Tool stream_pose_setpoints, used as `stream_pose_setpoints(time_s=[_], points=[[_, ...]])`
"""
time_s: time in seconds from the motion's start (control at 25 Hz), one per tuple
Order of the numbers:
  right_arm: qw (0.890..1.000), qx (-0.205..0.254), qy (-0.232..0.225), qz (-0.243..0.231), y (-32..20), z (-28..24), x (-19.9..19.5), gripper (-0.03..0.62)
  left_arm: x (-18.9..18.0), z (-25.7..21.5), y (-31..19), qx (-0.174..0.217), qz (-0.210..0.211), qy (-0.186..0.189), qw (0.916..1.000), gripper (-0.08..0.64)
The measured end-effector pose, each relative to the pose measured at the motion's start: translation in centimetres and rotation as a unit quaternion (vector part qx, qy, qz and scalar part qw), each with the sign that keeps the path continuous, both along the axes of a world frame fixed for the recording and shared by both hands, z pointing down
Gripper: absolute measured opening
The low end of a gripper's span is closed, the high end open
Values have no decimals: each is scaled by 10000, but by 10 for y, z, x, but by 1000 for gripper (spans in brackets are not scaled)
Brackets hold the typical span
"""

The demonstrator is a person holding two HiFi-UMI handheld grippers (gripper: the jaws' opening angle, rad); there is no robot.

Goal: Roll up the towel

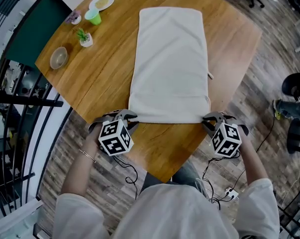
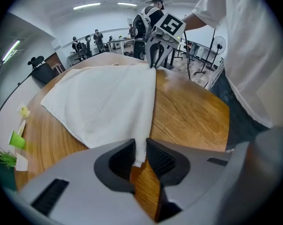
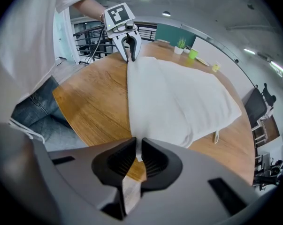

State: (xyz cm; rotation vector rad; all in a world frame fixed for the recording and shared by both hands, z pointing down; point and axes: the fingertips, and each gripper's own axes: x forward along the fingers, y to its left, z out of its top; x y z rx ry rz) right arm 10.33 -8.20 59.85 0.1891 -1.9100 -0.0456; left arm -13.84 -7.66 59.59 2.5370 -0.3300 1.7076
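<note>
1 towel (image 1: 169,63) flat, lengthwise on wood table (image 1: 115,81), near hem close to table's near edge; bare wood both sides. Far-left clutter: 1 bowl (image 1: 58,57), 1 plant (image 1: 84,37), 1 green cup (image 1: 93,17), 1 plate (image 1: 101,2). 2 grippers, aimed steeply down: left gripper (image 2: 141,156) pinching near-left corner, right gripper (image 3: 138,156) pinching near-right corner, jaws nearly together on cloth.

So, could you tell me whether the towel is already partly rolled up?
No, the towel lies flat and unrolled on the table, its near corners pinched in the left tongs and right tongs.
</note>
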Motion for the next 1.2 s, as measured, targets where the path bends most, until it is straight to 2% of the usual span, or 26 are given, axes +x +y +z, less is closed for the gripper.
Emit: stream_pose_setpoints(time_s=[0.36,0.88,1.0,1.2], points=[[9998,-68,-89,171,5,0,0,15,-1,-1,1,169,-98,-18,9998,22],[9969,-641,-235,394,93,-17,6,14,3,-13,87,-427,93,71,9990,20],[9964,-563,-385,512,95,-35,5,12,1,-27,86,-374,20,134,9992,20],[9958,-391,-525,637,73,-65,9,12,4,-56,57,-131,-81,211,9997,20]])
